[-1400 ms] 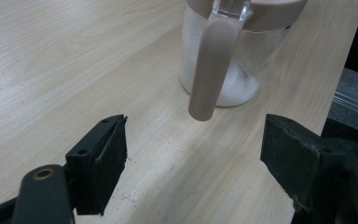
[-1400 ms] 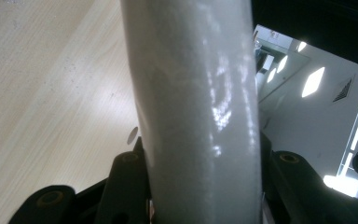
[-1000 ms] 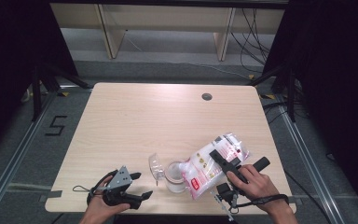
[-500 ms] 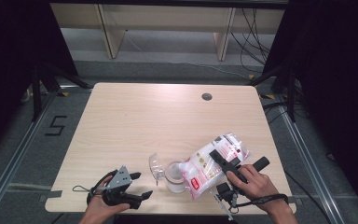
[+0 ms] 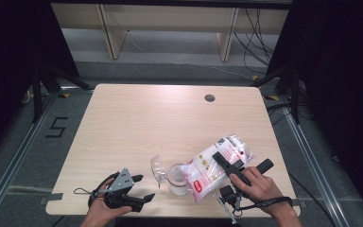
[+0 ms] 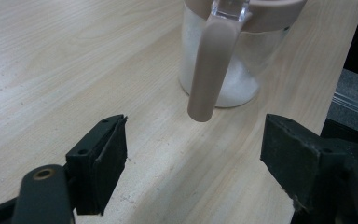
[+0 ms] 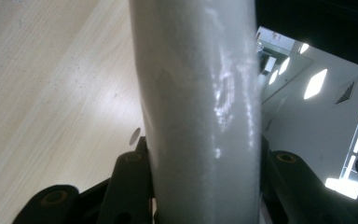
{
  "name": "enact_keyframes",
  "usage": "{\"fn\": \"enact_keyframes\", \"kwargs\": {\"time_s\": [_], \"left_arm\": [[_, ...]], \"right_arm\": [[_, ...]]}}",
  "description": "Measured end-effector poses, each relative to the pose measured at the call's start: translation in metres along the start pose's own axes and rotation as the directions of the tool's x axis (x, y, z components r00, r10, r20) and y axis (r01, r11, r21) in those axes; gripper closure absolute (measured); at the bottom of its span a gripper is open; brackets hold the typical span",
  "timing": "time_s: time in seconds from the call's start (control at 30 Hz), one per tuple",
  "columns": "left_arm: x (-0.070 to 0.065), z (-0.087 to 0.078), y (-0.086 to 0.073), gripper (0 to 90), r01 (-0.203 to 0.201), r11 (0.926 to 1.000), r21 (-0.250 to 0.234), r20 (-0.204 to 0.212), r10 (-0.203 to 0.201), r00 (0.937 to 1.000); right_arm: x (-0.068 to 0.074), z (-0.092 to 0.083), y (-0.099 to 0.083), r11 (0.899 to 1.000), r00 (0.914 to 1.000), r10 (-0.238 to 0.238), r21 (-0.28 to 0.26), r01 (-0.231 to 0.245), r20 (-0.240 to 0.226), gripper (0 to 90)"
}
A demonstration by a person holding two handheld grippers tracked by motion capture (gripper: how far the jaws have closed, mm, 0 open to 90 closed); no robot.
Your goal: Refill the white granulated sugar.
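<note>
A clear jar (image 5: 176, 182) with white powder in its bottom stands near the table's front edge, its clear lid (image 5: 158, 168) flipped open to the left. In the left gripper view the jar (image 6: 228, 70) has a beige rim and a beige latch (image 6: 209, 70) hanging down its side. A white bag (image 5: 203, 172) with a red label lies tilted, its lower end at the jar's mouth. My right gripper (image 5: 220, 160) is shut on the bag (image 7: 200, 93), which bulges between the jaws of that gripper (image 7: 205, 186). My left gripper (image 5: 144, 187) stands open left of the jar, nothing between its fingers (image 6: 193, 140).
The light wooden table (image 5: 137, 123) has a round cable hole (image 5: 210, 98) at its far right. Wooden shelving (image 5: 170, 28) stands beyond the table's far edge. Dark metal frames (image 5: 42, 85) flank the table on both sides.
</note>
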State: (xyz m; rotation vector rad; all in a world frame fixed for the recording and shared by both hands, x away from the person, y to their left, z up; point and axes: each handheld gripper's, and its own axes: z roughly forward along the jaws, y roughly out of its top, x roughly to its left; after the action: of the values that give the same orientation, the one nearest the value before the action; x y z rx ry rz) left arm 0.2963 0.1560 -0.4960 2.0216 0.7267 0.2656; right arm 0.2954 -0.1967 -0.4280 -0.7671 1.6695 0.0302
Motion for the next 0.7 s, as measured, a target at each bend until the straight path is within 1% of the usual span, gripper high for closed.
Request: {"fn": "enact_keyframes", "kwargs": {"time_s": [0.1,0.17,0.23,0.27,0.3,0.33,0.37,0.4,0.43,0.47,0.57,0.6,0.63,0.7], "left_arm": [[0.0004,-0.0008,0.0002,22.2,-0.002,1.0,0.008,-0.002,0.002,1.0],[0.0,-0.0006,0.0001,22.2,0.006,1.0,0.003,-0.002,-0.006,1.0],[0.0001,-0.0008,0.0002,22.3,0.001,1.0,0.003,-0.002,-0.001,1.0],[0.0005,-0.0008,0.0001,22.2,-0.004,1.0,0.002,-0.002,0.004,1.0],[0.0006,-0.0008,0.0002,22.2,-0.004,1.0,0.003,-0.003,0.004,1.0],[0.0003,-0.0011,0.0005,22.3,-0.002,1.0,0.008,-0.002,0.002,1.0],[0.0003,-0.0005,0.0002,22.3,-0.001,1.0,0.001,0.0,0.001,1.0],[0.0003,-0.0007,0.0002,22.2,0.0,1.0,0.004,-0.001,0.0,1.0],[0.0002,-0.0002,-0.0001,22.3,0.001,1.0,-0.001,0.001,-0.001,1.0],[0.0002,-0.0002,0.0,22.2,0.0,1.0,0.0,0.0,0.0,1.0],[0.0006,-0.0012,0.0004,22.2,-0.005,0.9999,0.009,-0.004,0.005,1.0],[0.0,-0.0008,0.0003,22.2,0.003,1.0,0.003,-0.001,-0.003,1.0],[0.0012,-0.0015,0.0005,22.2,-0.011,0.9998,0.014,-0.008,0.011,0.9999],[0.0015,-0.0023,0.0007,22.3,-0.018,0.9996,0.022,-0.016,0.018,0.9997]], "right_arm": [[-0.0007,-0.0011,0.0003,1.0,0.9998,0.007,-0.001,-0.007,0.016,65.2],[-0.0021,-0.0017,0.0007,1.0,0.9999,0.002,0.002,-0.002,0.01,65.3],[-0.0022,-0.0019,0.0006,1.0,0.9999,-0.005,-0.001,0.005,0.013,65.4],[-0.0012,-0.0028,0.0004,1.0,0.9999,0.006,0.005,-0.006,0.012,65.4],[-0.0025,-0.0021,0.0005,1.0,0.9998,-0.008,-0.006,0.009,0.016,65.5],[-0.0018,-0.0024,0.0005,1.0,0.9999,0.002,-0.004,-0.002,0.015,65.5],[-0.0023,-0.0023,0.0002,1.0,0.9999,-0.001,-0.007,0.002,0.016,65.5],[-0.0023,-0.0025,0.0001,1.0,0.9999,0.001,-0.006,-0.001,0.015,65.6],[-0.0017,-0.0023,-0.0002,1.0,0.9997,0.006,-0.009,-0.006,0.024,65.6],[-0.0017,-0.0028,-0.0001,1.0,0.9998,0.016,-0.006,-0.016,0.014,65.6],[-0.002,-0.0027,-0.0005,1.0,0.9998,0.015,-0.006,-0.015,0.014,65.7],[-0.0019,-0.0029,-0.0004,1.0,0.9997,0.017,-0.006,-0.017,0.015,65.7],[-0.0021,-0.0029,-0.0004,1.0,0.9997,0.016,-0.007,-0.016,0.016,65.8],[-0.0025,-0.0035,-0.0008,1.0,0.9997,0.014,-0.008,-0.014,0.019,65.8]]}}
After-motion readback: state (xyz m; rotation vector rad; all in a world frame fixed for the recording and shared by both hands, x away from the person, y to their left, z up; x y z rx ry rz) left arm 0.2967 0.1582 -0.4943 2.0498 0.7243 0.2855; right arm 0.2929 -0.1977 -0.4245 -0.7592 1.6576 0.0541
